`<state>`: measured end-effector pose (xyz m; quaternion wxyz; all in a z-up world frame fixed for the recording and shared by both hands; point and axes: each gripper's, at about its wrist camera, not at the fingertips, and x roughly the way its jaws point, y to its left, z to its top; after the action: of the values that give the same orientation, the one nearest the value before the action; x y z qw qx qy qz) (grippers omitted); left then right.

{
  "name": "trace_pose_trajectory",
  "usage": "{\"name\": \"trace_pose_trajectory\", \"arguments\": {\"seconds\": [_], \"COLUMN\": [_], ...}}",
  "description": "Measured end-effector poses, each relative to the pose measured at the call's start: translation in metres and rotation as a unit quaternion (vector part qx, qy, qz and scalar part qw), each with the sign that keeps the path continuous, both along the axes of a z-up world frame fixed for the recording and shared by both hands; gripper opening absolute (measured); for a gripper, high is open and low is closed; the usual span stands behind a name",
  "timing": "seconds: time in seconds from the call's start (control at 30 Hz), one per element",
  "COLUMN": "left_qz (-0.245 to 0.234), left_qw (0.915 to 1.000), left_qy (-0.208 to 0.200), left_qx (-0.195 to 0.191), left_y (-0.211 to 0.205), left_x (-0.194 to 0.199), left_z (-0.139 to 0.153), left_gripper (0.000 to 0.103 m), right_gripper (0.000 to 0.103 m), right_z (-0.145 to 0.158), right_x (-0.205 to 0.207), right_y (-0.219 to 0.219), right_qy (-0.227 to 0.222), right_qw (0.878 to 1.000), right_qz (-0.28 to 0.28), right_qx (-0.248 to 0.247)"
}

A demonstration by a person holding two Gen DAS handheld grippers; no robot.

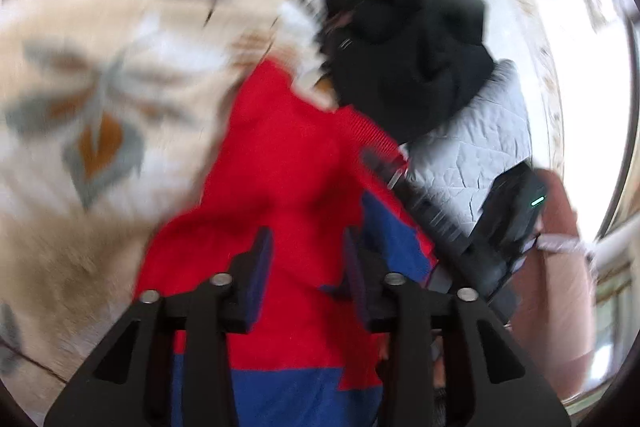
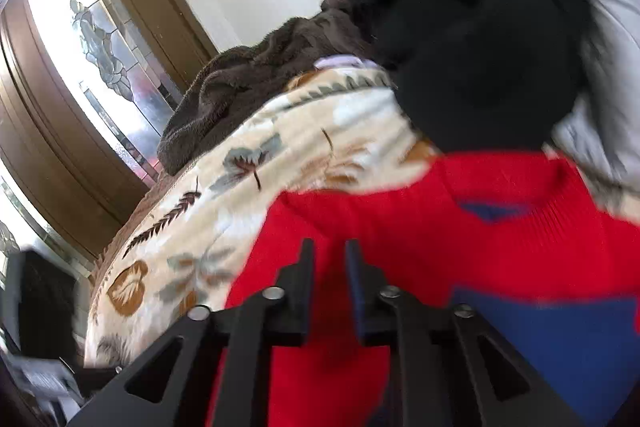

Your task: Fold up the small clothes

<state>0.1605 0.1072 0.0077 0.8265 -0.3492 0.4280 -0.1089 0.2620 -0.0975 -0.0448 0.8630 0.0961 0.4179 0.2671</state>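
The red and blue garment (image 1: 296,163) lay spread over a cream blanket with a leaf pattern (image 1: 100,75), directly under both grippers. In the left wrist view the left gripper (image 1: 308,267) hung above the red cloth with its jaws set a moderate way apart and nothing between the pads; red fabric showed through the gap, but the pads did not press on it. In the right wrist view the right gripper (image 2: 329,267) had its jaws drawn narrow, with a slim gap showing red cloth behind; the blur made it impossible to tell whether a fold was pinched there. A ribbed red collar (image 2: 540,187) with blue lining sat at the far edge of the garment, and a blue panel (image 2: 560,339) ran across it nearer the camera. Beyond the collar lay a black garment (image 2: 472,39) in a heap, touching a pale quilted cloth (image 1: 472,151), and a brown fleecy cloth (image 2: 256,87) lay behind the blanket. A door with leaded glass (image 2: 100,59) stood at the back. No writing, label or brand could be read on anything, and both views were smeared by motion
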Motion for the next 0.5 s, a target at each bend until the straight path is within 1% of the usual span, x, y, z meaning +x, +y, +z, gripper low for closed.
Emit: {"name": "trace_pose_trajectory", "arguments": {"seconds": [0.03, 0.07, 0.1, 0.13, 0.17, 0.2, 0.23, 0.3, 0.33, 0.37, 0.4, 0.43, 0.47, 0.5], "left_qz": [0.007, 0.018, 0.026, 0.025, 0.020, 0.013, 0.013, 0.016, 0.012, 0.008, 0.007, 0.009, 0.007, 0.003], "left_qw": [0.9992, 0.9972, 0.9943, 0.9929, 0.9920, 0.9911, 0.9903, 0.9910, 0.9910, 0.9917, 0.9920, 0.9918, 0.9912, 0.9901], "left_qy": [-0.019, -0.024, -0.016, -0.005, 0.020, 0.048, 0.066, 0.058, 0.054, 0.044, 0.033, 0.020, 0.013, 0.011], "left_qx": [0.034, 0.068, 0.102, 0.116, 0.123, 0.123, 0.122, 0.119, 0.122, 0.121, 0.121, 0.126, 0.132, 0.140], "left_y": [-0.002, -0.003, -0.004, -0.004, -0.002, -0.001, 0.002, 0.003, 0.001, 0.000, -0.001, -0.003, -0.005, -0.008], "left_x": [0.000, 0.002, 0.006, 0.010, 0.016, 0.022, 0.024, 0.021, 0.022, 0.021, 0.020, 0.019, 0.019, 0.020], "left_z": [0.006, 0.006, -0.001, -0.008, -0.021, -0.037, -0.047, -0.046, -0.041, -0.036, -0.031, -0.027, -0.025, -0.025], "left_gripper": [0.056, 0.058, 0.058, 0.058, 0.058, 0.058, 0.056, 0.057, 0.057, 0.057, 0.057, 0.057, 0.057, 0.057], "right_gripper": [0.023, 0.017, 0.017, 0.017, 0.020, 0.020, 0.020, 0.026, 0.036, 0.045, 0.049, 0.055, 0.057, 0.057], "right_z": [-0.011, -0.030, -0.030, -0.023, -0.017, -0.011, -0.003, 0.015, 0.020, 0.026, 0.027, 0.026, 0.020, 0.012], "right_x": [0.002, 0.003, -0.001, -0.008, -0.012, -0.017, -0.023, -0.042, -0.049, -0.058, -0.064, -0.068, -0.070, -0.070], "right_y": [0.000, -0.002, -0.006, -0.012, -0.018, -0.025, -0.034, -0.067, -0.081, -0.105, -0.121, -0.138, -0.160, -0.173], "right_qy": [0.023, 0.057, 0.048, 0.039, 0.043, 0.043, 0.037, 0.005, -0.007, -0.023, -0.028, -0.025, -0.007, 0.013], "right_qw": [0.999, 0.997, 0.998, 0.998, 0.998, 0.998, 0.998, 0.995, 0.991, 0.983, 0.975, 0.968, 0.960, 0.957], "right_qz": [-0.007, -0.014, -0.016, -0.024, -0.033, -0.040, -0.049, -0.097, -0.124, -0.168, -0.201, -0.234, -0.268, -0.281], "right_qx": [-0.026, -0.057, -0.047, -0.037, -0.034, -0.025, -0.016, -0.035, -0.049, -0.073, -0.085, -0.092, -0.085, -0.070]}}
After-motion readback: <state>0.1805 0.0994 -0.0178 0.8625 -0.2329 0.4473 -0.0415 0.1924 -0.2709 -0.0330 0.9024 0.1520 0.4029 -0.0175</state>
